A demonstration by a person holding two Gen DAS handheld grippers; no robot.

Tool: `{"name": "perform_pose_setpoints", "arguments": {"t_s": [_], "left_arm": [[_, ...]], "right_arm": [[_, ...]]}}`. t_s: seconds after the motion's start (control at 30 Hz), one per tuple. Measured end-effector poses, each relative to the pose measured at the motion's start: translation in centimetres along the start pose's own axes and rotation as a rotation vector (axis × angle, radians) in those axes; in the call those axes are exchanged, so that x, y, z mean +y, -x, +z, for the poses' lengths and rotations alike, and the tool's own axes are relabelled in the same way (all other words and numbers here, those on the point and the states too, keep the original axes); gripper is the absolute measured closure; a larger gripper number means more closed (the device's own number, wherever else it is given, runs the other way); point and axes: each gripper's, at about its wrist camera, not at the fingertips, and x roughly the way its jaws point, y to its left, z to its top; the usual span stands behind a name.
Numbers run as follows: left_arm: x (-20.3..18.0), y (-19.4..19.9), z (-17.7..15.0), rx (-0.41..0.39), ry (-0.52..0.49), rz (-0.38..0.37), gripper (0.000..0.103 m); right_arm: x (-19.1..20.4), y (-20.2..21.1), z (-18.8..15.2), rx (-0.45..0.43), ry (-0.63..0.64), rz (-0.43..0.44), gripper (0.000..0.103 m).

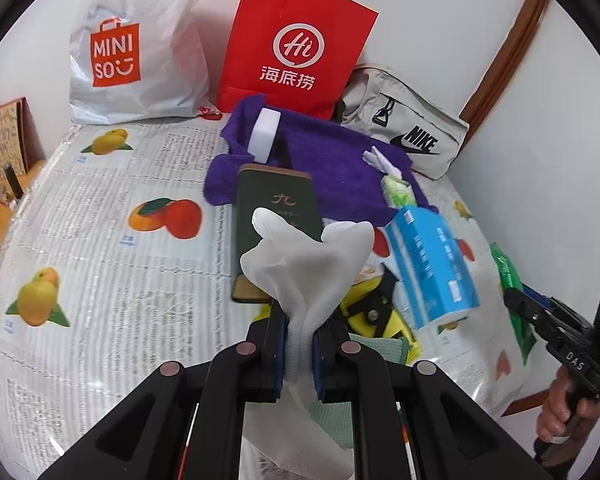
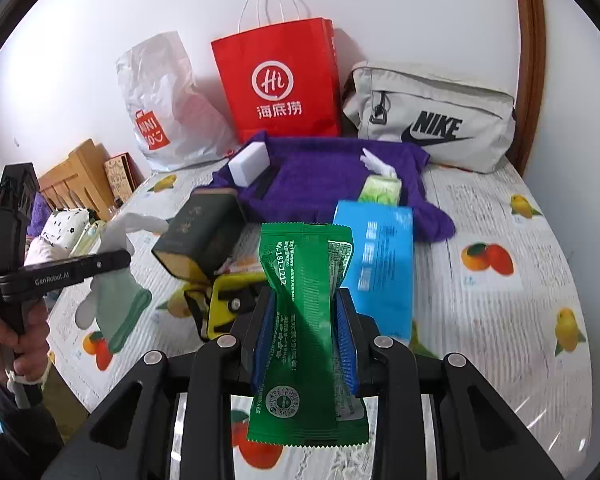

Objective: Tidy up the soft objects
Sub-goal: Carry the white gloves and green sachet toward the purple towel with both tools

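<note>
Left tool (image 1: 299,354) pinches a white cloth (image 1: 306,258); only the right view shows the right tool (image 2: 305,336) clamping a green packet (image 2: 306,280).

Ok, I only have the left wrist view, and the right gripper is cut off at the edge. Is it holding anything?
Observer: Yes. The right gripper is shut on a green sachet, pinched across its middle.
Operator: And what's dangling under my left gripper?
Observer: In the right wrist view, the left gripper grips a white cloth, and a pale green cloth hangs below the jaws as a long flap.
</note>
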Motion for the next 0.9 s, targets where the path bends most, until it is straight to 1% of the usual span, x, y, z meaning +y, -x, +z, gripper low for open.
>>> {"name": "perform_pose_setpoints", "arguments": {"t_s": [0.1,0.33,0.53,0.8,0.9], "left_arm": [[-0.4,-0.2,0.8,-0.001,0.011,-0.02,0.092],[-1.6,-0.6,3.5,-0.017,-0.001,0.004,0.092],[-3.0,-2.0,6.2,-0.003,-0.02,0.02,0.092],[-3.5,-4.6,10.0,0.008,-0.061,0.079,0.092],[-3.2,-5.9,11.3,0.018,-0.059,0.1,0.092]], "right_arm": [[-0.4,-0.3,1.3,-0.004,0.003,0.011,0.073],[-1.6,-1.5,4.4,-0.018,0.028,-0.002,0.073],[-3.0,-3.6,7.7,-0.015,0.034,0.007,0.073],[-4.2,-6.6,12.1,-0.031,0.065,-0.003,0.073],[-4.8,-8.2,13.2,-0.022,0.062,0.012,0.073]]}}
